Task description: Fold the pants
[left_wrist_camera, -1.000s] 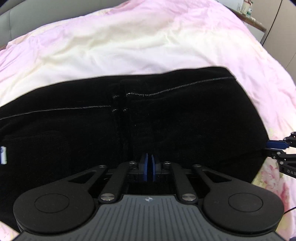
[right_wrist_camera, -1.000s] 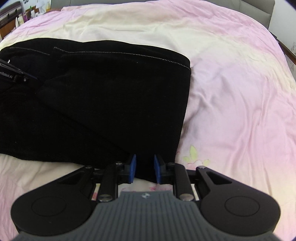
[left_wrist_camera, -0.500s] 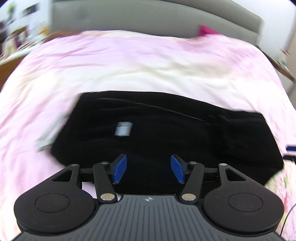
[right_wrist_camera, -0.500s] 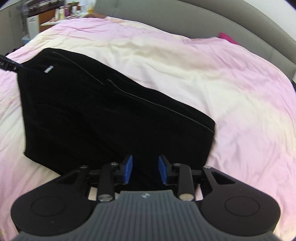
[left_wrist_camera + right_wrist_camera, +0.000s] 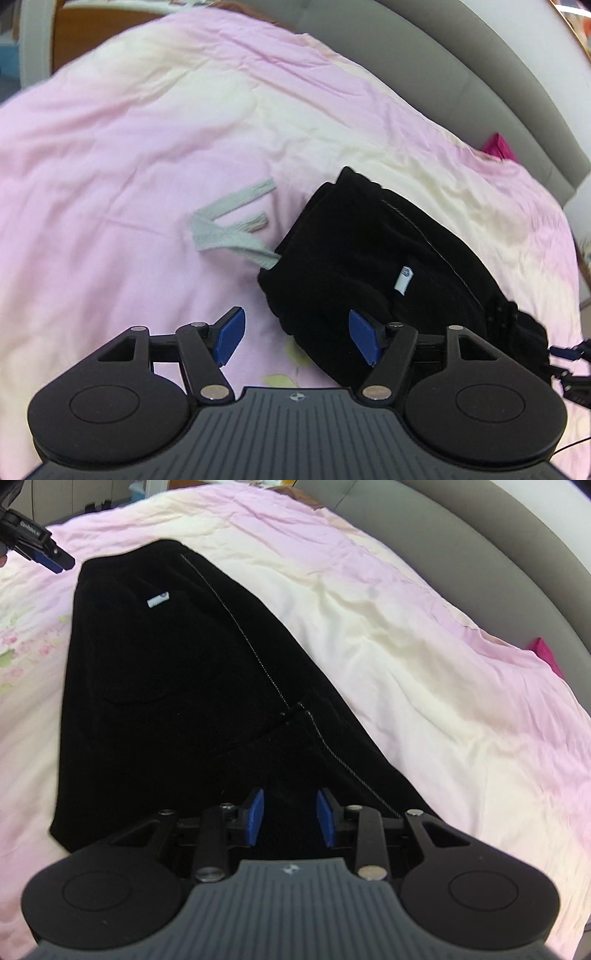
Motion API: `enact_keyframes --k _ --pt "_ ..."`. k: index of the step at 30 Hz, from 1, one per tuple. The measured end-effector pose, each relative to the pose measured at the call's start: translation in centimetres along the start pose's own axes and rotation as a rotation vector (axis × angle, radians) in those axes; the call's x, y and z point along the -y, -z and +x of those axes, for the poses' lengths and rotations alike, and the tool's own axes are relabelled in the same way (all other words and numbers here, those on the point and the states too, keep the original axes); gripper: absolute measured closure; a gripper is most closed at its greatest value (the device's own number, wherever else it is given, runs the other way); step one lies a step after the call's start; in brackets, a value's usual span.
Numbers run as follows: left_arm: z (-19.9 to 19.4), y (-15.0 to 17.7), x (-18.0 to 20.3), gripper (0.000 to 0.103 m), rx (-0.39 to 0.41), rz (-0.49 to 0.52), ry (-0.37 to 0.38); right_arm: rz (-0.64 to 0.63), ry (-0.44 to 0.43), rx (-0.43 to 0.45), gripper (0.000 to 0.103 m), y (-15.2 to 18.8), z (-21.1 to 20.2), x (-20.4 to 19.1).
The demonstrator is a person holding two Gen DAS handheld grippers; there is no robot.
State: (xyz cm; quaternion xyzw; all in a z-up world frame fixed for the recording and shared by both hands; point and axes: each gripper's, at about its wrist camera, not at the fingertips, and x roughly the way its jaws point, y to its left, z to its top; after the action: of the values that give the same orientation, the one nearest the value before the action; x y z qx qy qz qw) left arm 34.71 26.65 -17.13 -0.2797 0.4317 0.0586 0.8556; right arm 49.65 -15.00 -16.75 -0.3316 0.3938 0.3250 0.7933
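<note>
Pants (image 5: pixel 177 686): one black pair, folded, flat on pink-cream duvet (image 5: pixel 424 646); long axis runs away from right gripper (image 5: pixel 290 821) toward left gripper (image 5: pixel 297 336). One grey drawstring (image 5: pixel 229 225) trails from waist end. Both grippers wide open, holding nothing, one at each end of pants.

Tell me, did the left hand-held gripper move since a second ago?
Yes. The left hand-held gripper backed off leftward from the black pants. Earlier it was shut on them; now its jaws stand open, and the grey drawstring shows.
</note>
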Motion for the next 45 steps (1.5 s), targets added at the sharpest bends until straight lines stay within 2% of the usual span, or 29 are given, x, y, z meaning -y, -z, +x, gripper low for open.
enact_keyframes --k 5,9,12,15,18,20,23,25,29,33,34,35,37,45 --pt "2.4 0.2 -2.3 0.027 0.012 -0.136 0.066 -0.108 -0.032 -0.051 0.075 -2.4 4.0 0.2" --pt "4.0 -0.4 -2.7 0.027 0.025 -0.165 0.116 -0.242 -0.053 -0.098 0.074 -3.6 6.4 0.3" --pt "5.8 -1.0 -2.5 0.029 0.002 -0.18 0.146 -0.278 -0.126 -0.109 0.074 -4.3 7.9 0.2" --pt "7.1 -0.9 -2.3 0.033 -0.005 -0.195 0.143 -0.283 -0.139 -0.14 0.073 -4.8 9.8 0.0" --pt "7.2 -0.6 -2.3 0.044 0.022 -0.205 0.133 -0.238 -0.159 -0.175 0.074 -5.1 11.4 0.5" --pt "6.7 -0.4 -2.3 0.06 0.042 -0.205 0.131 -0.208 -0.162 -0.186 0.074 -5.2 12.1 0.7" --pt "5.1 -0.7 -1.0 0.073 0.076 -0.175 0.133 -0.197 -0.15 -0.18 0.074 -5.3 12.6 0.6" --pt "3.7 -1.3 0.6 0.075 0.105 -0.131 0.124 -0.191 -0.14 -0.175 0.075 -5.3 12.4 0.5" --pt "0.4 -2.9 4.7 0.077 0.152 -0.072 0.151 -0.173 -0.097 -0.159 0.075 -4.5 11.6 -0.8" --pt "-2.7 -3.9 10.3 0.077 0.178 0.03 0.157 -0.113 -0.058 -0.114 0.074 -4.0 9.4 -0.9" --pt "-3.4 -3.9 12.0 0.077 0.185 0.058 0.159 -0.085 -0.061 -0.094 0.071 -3.6 8.4 -0.5" --pt "-4.0 -3.9 13.7 0.077 0.192 0.085 0.161 -0.051 -0.068 -0.075 0.064 -3.1 7.3 0.0" --pt "-5.1 -3.7 17.4 0.077 0.203 0.14 0.168 0.007 -0.089 -0.048 0.06 -1.7 5.0 1.0" --pt "-6.3 -0.1 35.6 0.077 0.199 0.391 0.159 0.191 -0.08 0.004 0.06 6.9 -2.4 4.2"
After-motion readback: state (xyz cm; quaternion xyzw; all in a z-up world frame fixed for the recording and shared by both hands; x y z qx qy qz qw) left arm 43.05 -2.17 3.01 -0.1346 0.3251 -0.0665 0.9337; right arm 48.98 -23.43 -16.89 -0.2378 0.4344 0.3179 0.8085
